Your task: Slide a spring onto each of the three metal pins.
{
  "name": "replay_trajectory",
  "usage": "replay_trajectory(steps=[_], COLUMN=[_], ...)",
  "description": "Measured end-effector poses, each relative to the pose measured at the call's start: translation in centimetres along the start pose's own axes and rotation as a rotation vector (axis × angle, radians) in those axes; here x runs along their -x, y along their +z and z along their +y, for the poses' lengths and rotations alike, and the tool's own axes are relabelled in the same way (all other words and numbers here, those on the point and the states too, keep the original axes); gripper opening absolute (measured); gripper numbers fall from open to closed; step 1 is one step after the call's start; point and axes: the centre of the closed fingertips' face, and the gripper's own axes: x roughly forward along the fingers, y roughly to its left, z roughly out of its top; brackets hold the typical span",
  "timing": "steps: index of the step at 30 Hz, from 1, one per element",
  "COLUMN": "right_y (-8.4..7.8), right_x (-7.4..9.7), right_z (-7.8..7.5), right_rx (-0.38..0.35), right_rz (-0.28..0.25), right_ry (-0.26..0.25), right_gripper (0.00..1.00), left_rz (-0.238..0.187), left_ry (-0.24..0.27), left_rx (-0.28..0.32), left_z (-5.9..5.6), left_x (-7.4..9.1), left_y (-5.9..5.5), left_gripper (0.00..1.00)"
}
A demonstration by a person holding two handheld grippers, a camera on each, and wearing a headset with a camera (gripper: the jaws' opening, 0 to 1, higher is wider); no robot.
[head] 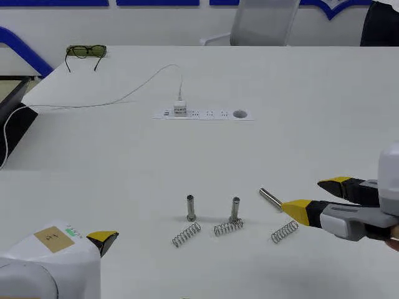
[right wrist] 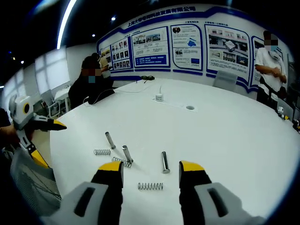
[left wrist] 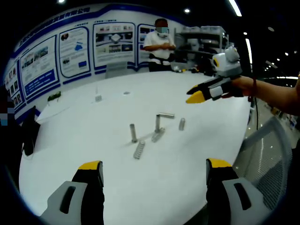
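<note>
I'm hovering right gripper (right wrist: 151, 167) and left gripper (left wrist: 154, 165), jaws wide, empty; fallen pin (right wrist: 165, 161) ahead of right jaws could roll if nudged.

on the surface (head: 299, 112) the middle pin (head: 235, 208) stands upright. left of it stands the left pin (head: 191, 207); right of it the flat pin (head: 270, 198) lies on its side. the near spring (head: 229, 227) lies just in front of its base, the left spring (head: 186, 234) front-left, the right spring (head: 285, 232) front-right. well behind it sits the socket strip (head: 202, 114).
</note>
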Motion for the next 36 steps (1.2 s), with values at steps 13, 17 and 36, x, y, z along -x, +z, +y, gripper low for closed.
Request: replay_trajectory(steps=[13,17,36], right_y=[-0.1,-0.3,-2.4], right_x=[-3.9,-5.0,-10.0], right_z=[-0.8,-1.1,-2.5], right_rx=[0.046,0.053,-0.020], right_rz=[0.046,0.058,0.099], right_ry=[0.027,0.029,0.041], right_gripper=[0.36,0.32,0.20], left_rz=[-0.022,-0.022,-0.035], left_ry=[-0.006,-0.004,-0.001], left_rx=[0.009,0.003,-0.008], left_z=[-0.1,0.0,0.1], left_x=[-0.6,-0.8,-1.5], left_y=[0.3,0.3,0.7], left_gripper=[0.92,0.92,0.90])
